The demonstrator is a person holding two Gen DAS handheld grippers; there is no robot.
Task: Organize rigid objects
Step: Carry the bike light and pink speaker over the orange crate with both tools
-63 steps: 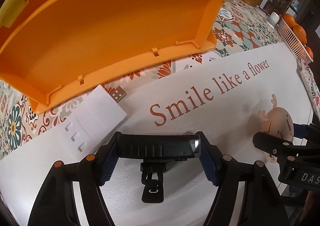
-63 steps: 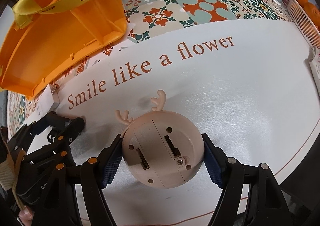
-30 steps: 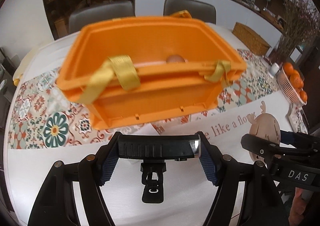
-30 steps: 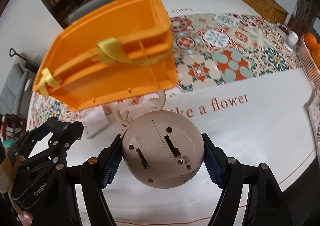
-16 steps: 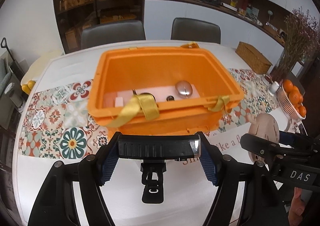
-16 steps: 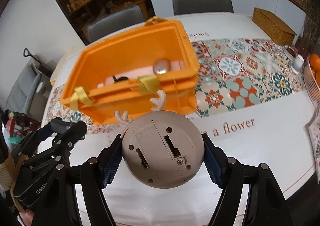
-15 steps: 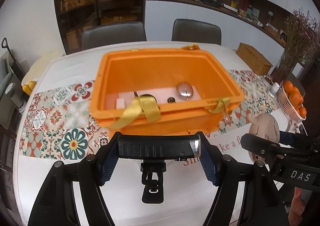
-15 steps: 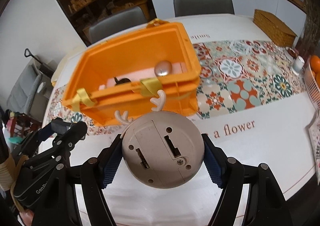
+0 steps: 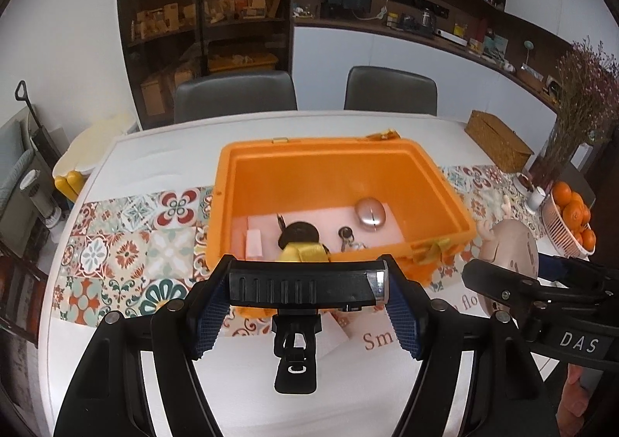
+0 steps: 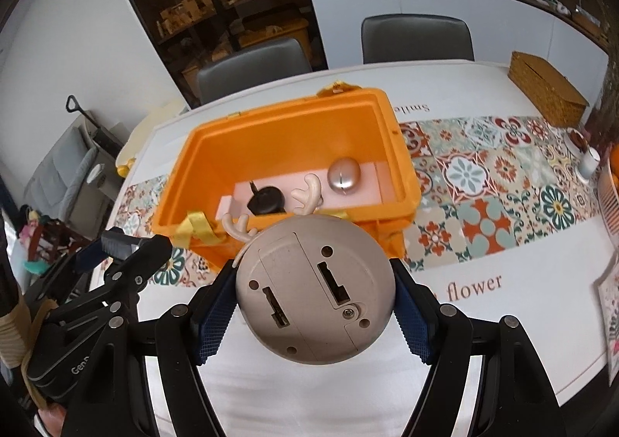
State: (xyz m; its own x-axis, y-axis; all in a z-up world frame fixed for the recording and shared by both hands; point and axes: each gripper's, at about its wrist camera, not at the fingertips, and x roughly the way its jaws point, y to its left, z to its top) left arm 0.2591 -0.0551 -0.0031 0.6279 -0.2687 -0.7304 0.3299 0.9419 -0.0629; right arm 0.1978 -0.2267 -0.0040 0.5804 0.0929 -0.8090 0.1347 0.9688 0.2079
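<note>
My left gripper [image 9: 307,288] is shut on a black rectangular device [image 9: 305,286] with a clip hanging below it, held above the table in front of the orange bin [image 9: 445,201]. My right gripper [image 10: 315,292] is shut on a round beige gadget with antlers [image 10: 315,288], its flat back facing the camera, held just before the bin [image 10: 402,162]. The gadget also shows in the left wrist view [image 9: 510,247]. Inside the bin lie a silver oval object [image 9: 370,212], a black round object [image 9: 300,234], keys [image 9: 348,238] and a white card [image 9: 253,243] on a pink sheet.
A white flat device [image 9: 329,336] lies on the white mat below my left gripper. A basket of oranges [image 9: 570,220], a white cup [image 9: 536,197], a wicker box [image 9: 499,147] and a vase of dried flowers [image 9: 572,120] stand at the right. Two chairs [image 9: 236,94] stand behind the table.
Both grippers have risen and tilted up with their objects, so the bin's open inside now shows from above. Both grips are unchanged.
</note>
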